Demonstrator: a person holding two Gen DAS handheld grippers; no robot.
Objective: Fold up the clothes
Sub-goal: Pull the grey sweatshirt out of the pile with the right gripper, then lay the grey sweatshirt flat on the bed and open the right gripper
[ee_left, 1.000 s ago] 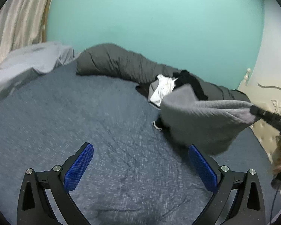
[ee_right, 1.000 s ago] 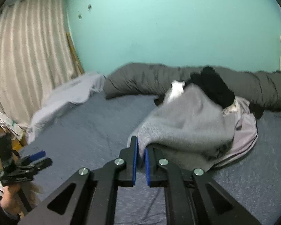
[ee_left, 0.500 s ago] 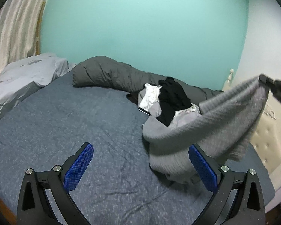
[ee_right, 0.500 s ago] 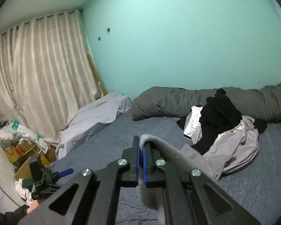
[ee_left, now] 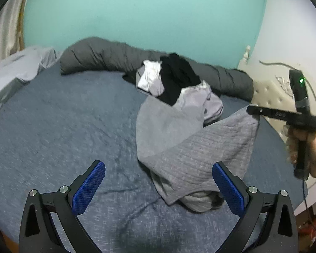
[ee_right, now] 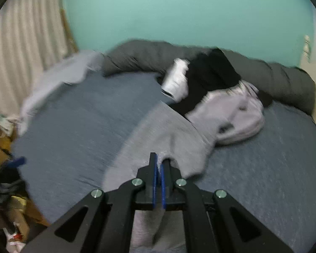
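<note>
Pinching an edge of the grey knit garment [ee_right: 158,135] between blue pads that have all but met, the right gripper [ee_right: 158,164] holds that corner up off the bed [ee_left: 52,126], while the rest of the cloth trails down to a heap on the blue-grey sheet. The left gripper [ee_left: 158,187] hangs empty, its pads wide apart, with the garment's bunched lower end lying between and just beyond them. Behind sits the pile of clothes [ee_left: 179,84], black, white and pale lilac, against a rolled dark duvet [ee_left: 107,57]. This looks like drawing one piece out for spreading; next, the free gripper probably needs a second corner so the cloth can be laid flat.
</note>
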